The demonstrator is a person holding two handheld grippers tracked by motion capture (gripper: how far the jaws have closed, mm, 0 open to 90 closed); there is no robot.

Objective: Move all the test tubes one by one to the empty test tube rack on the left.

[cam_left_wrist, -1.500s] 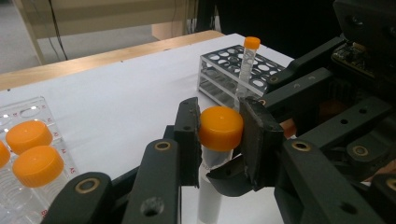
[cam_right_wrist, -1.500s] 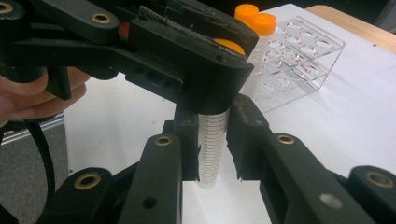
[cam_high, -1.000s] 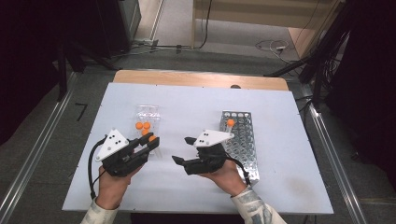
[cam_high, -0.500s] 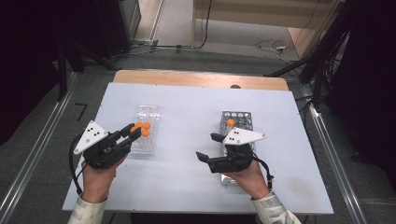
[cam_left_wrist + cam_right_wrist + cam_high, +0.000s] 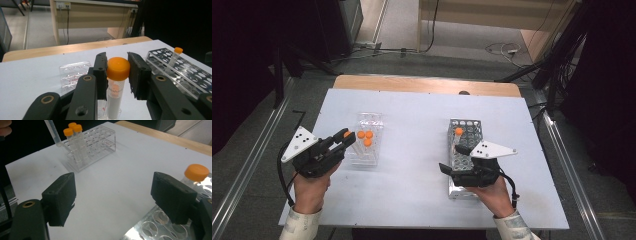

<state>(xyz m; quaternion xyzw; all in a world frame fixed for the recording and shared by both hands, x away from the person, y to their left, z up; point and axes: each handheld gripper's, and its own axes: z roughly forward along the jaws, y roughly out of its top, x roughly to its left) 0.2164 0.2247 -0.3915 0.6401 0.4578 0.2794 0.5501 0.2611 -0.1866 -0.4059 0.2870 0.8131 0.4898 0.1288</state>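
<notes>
Left gripper: you are pinching an orange-capped tube [image 5: 115, 82] in your left gripper [image 5: 117, 72], the two black pads pressing its sides just below the cap; in the high view the left gripper [image 5: 343, 141] is sitting at the left end of the clear rack

Held tube: it is standing upright between the pads, its lower end reaching down to the clear rack [image 5: 74, 74] below; whether it is seated in a hole you cannot tell from here

Clear rack: the clear rack [image 5: 367, 159] is resting on the left half of the table [image 5: 412, 130], with three more orange-capped tubes [image 5: 365, 138] standing together at its near-left part

Right gripper: your right gripper [image 5: 115, 197] is spread wide with nothing between its pads, the jaws having just been opening; in the high view the right gripper [image 5: 451, 167] is hovering over the near end of the metal rack

Metal rack: the metal rack [image 5: 472, 131] is lying on the right half of the table, well apart from the clear rack

Single tube: one orange-capped tube [image 5: 457, 137] is standing in the metal rack toward its far end, and in the right gripper view this single tube [image 5: 196, 173] is showing just beyond the right-hand pad, apart from it
</notes>
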